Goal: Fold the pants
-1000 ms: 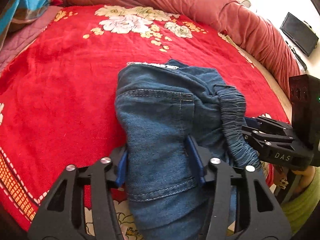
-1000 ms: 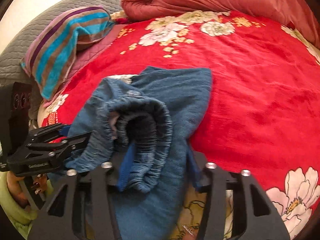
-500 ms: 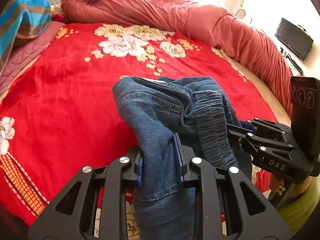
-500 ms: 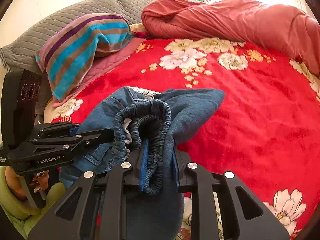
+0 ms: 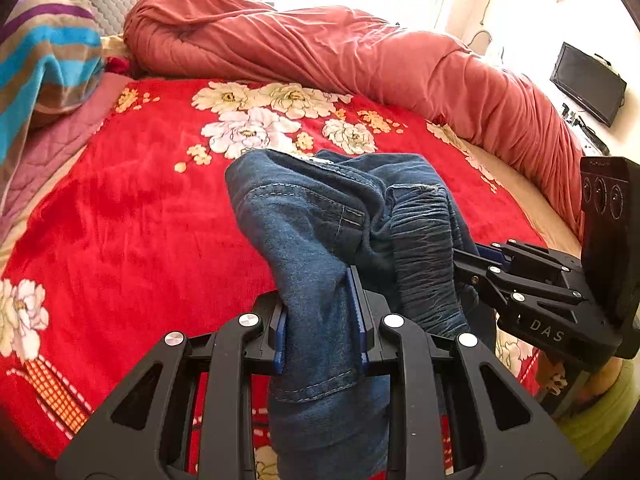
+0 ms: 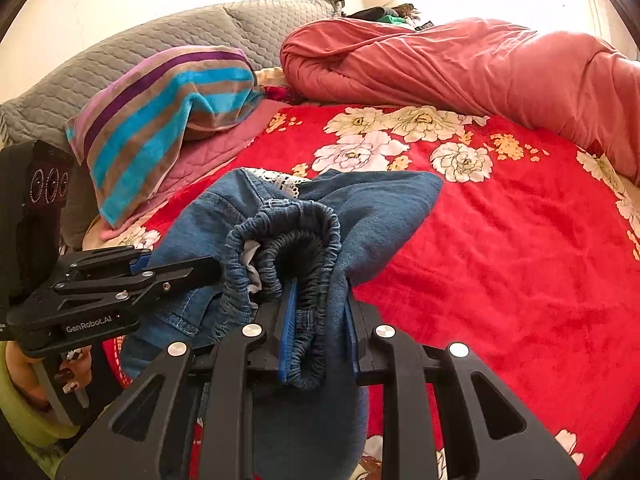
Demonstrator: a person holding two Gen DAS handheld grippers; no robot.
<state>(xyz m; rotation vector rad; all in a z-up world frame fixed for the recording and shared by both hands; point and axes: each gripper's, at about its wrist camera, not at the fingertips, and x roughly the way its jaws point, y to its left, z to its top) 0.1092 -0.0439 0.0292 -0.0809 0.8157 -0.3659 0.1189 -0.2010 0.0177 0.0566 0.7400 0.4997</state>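
Since a second earlier, both sets of fingers had closed on the denim and lifted it off the bed.

Left wrist view: the left gripper (image 5: 320, 316) pinched a doubled fold of the pants (image 5: 320, 220), fingers narrow on cloth. The right gripper (image 5: 480, 256) reached in from the right, at the gathered waistband (image 5: 424, 240). The far end of the pants lay on the red blanket (image 5: 120, 220) toward the near edge.

Right wrist view: the right gripper (image 6: 316, 320) clamped the waistband (image 6: 296, 220), and the left gripper (image 6: 192, 266) was just beside it. To fold well, I judged the two grips should keep level and lay the bundle flat. Open blanket (image 6: 500, 260) lay rightward; the quilt (image 6: 440, 64) and striped pillow (image 6: 160, 116) bounded the far edge.
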